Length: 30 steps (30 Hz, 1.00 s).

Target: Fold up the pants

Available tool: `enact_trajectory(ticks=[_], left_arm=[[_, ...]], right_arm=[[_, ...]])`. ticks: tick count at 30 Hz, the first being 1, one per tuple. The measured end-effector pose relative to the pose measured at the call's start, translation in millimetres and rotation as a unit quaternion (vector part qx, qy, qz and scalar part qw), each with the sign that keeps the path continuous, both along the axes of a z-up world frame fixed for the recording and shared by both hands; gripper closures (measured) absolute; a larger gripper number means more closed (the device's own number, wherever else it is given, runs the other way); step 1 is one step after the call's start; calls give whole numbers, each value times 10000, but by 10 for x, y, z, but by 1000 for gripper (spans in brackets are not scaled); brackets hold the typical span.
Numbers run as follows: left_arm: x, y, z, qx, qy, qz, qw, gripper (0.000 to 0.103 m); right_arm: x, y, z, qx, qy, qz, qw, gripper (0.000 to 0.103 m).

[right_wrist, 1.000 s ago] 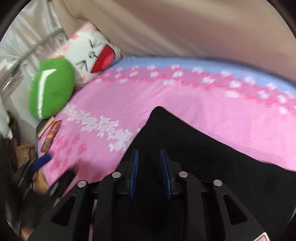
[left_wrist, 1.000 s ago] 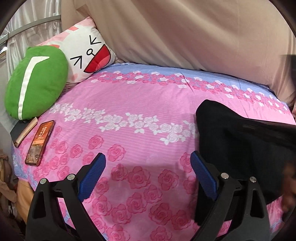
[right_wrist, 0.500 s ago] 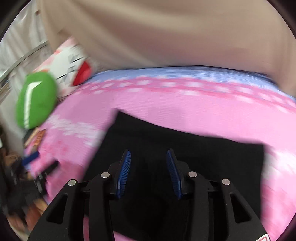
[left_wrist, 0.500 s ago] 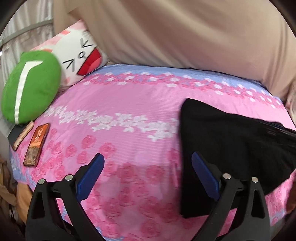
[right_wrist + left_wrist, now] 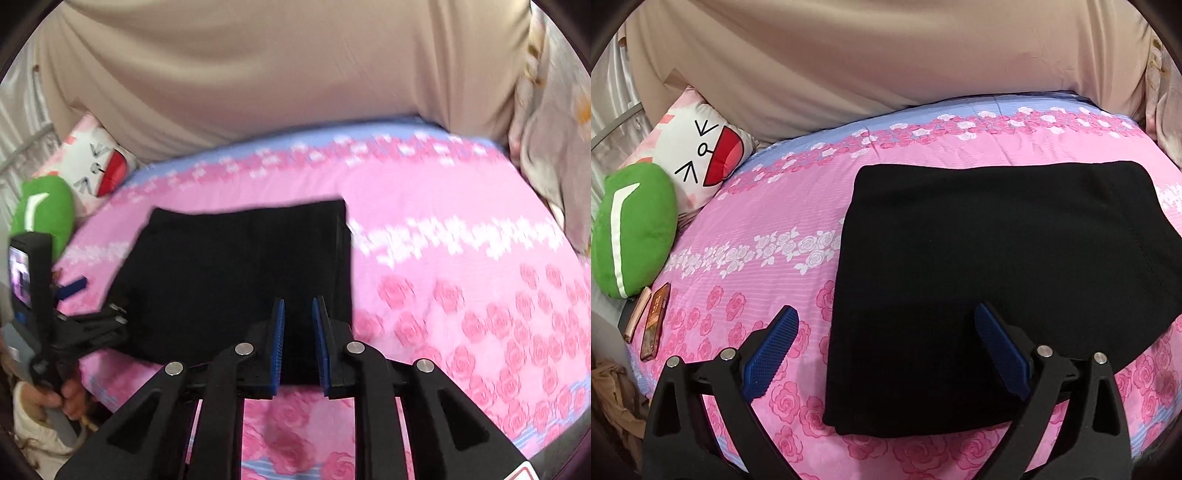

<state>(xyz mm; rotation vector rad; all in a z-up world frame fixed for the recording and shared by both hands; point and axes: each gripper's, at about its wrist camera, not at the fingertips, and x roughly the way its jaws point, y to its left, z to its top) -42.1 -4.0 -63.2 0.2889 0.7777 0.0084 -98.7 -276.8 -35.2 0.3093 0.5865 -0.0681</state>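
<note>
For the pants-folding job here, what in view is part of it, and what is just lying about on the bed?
Part of the job:
black pants, folded flat
left gripper, open
right gripper, closing, nothing pinched
bed

Lying about:
green cushion
cartoon-face pillow
phone

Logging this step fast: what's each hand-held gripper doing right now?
Left hand-held gripper: open wide, holding nothing, above the near edge of the black pants.
Right hand-held gripper: jaws closing, narrow gap, nothing visibly gripped.

Phone screen unreadable — right-wrist bedsheet pattern blurred.
</note>
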Motion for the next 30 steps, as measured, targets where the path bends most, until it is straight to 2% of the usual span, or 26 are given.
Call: enact_trajectory(ticks=[3, 4, 7, 10, 13, 15, 16, 17, 19, 20, 21, 22, 23, 26, 28, 29, 30], left_arm=[[-11, -10, -7, 51, 10, 57, 10000, 9], [-17, -13, -8, 70, 3, 74, 9999, 9], [-19, -21, -22, 82, 27, 85, 9999, 7], [0, -5, -41, 9, 95, 86, 9999, 7], [17, 15, -42, -43, 121, 97, 9999, 6], [11, 28, -47, -84, 128, 113, 9998, 6], [11, 41, -49, -109, 148, 111, 9998, 6], [13, 68, -42, -196, 198, 101, 9996, 6], [10, 141, 8, -426, 242, 74, 9988, 6], [12, 212, 54, -664, 281, 16, 9974, 6], [20, 271, 82, -893, 346, -50, 9954, 5], [57, 349, 95, -1206, 479, -122, 9915, 5], [100, 404, 83, -1404, 595, -134, 9882, 5], [222, 509, -31, -1567, 863, 118, 9838, 5], [216, 547, -46, -1614, 860, 165, 9830, 5], [209, 551, -39, -1608, 844, 173, 9832, 5], [195, 543, -26, -1563, 811, 175, 9842, 5]], right_arm=[[114, 30, -43, -12, 144, 0, 9999, 76], [143, 41, -73, -12, 242, -36, 9997, 69], [183, 23, -279, 97, 542, -86, 9984, 59], [199, 14, -392, 206, 644, -111, 9976, 60], [136, -31, -301, 259, 478, -203, 9983, 62], [115, -79, -248, 207, 358, -253, 9988, 61], [149, -100, -268, 113, 441, -306, 9985, 59], [189, -138, -299, 77, 568, -386, 9976, 59], [226, -293, -300, 617, 541, -320, 9961, 59], [238, -344, -265, 792, 463, -275, 9954, 57], [284, -388, -208, 783, 366, -231, 9960, 52], [340, -401, -176, 687, 344, -245, 9967, 39], [414, -410, -159, 572, 376, -277, 9973, 34], [710, -405, -144, 563, 384, -105, 9976, 35], [954, -388, -148, 514, 454, 48, 9976, 35], [1058, -388, -161, 486, 494, 70, 9976, 43], [1174, -388, -183, 469, 534, 94, 9974, 61]])
